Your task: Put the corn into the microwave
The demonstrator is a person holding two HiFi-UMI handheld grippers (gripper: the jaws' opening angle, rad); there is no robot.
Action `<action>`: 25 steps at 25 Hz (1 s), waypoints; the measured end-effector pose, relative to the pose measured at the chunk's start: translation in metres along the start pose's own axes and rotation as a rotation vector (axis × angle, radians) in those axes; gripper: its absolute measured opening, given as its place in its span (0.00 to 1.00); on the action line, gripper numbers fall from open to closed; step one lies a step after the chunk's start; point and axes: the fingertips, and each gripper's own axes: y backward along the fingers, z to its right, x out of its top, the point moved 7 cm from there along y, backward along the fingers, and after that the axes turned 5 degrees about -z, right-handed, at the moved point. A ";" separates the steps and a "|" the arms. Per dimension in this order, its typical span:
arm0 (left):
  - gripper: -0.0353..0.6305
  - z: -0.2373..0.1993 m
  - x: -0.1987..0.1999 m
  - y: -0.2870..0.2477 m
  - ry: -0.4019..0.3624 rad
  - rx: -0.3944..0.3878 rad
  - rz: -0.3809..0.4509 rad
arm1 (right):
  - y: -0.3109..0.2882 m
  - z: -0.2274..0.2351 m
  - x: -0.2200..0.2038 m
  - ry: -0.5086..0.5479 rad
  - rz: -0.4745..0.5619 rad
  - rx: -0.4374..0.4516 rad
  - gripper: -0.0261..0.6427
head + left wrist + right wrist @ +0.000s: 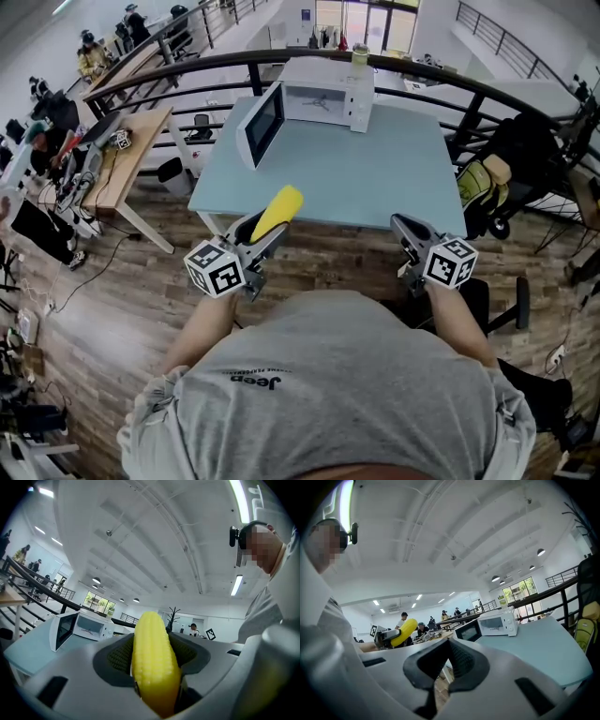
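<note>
Yellow corn (pixel 278 212) over a pale blue table (pixel 375 178).
The corn is ridged in neat rows of yellow kernels. The microwave (pixel 323 94) at the table's far edge is white, and its door (pixel 263 122) is dark-paned inside a white frame. The left gripper (pixel 265 228) and right gripper (pixel 405 228) are grey, with dark, dotted pads (pixel 119 656); each cube is patterned in black-and-white squares. The near floor (pixel 141 281) is laid in brown wood-grain planks. A grey shirt (pixel 337 394) with dark lettering is worn. A tan desk (pixel 131 155) is seen far left, and a black railing (pixel 216 62) beyond.
</note>
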 end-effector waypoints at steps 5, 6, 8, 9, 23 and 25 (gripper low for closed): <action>0.41 0.027 -0.009 -0.034 0.018 -0.017 -0.013 | 0.027 0.018 0.000 -0.004 -0.004 0.022 0.07; 0.41 0.033 -0.013 -0.040 0.020 -0.020 -0.020 | 0.032 0.022 -0.001 -0.007 -0.004 0.025 0.07; 0.41 0.045 -0.018 -0.051 0.021 -0.027 -0.034 | 0.043 0.028 -0.004 -0.012 -0.001 0.029 0.07; 0.41 0.050 -0.021 -0.056 0.022 -0.032 -0.041 | 0.047 0.031 -0.005 -0.014 0.000 0.032 0.06; 0.41 0.015 -0.035 -0.069 0.055 -0.046 -0.077 | 0.010 0.049 -0.016 -0.056 -0.031 0.034 0.07; 0.41 -0.008 -0.032 -0.069 0.054 -0.060 -0.074 | -0.010 0.049 -0.011 -0.042 -0.044 0.023 0.07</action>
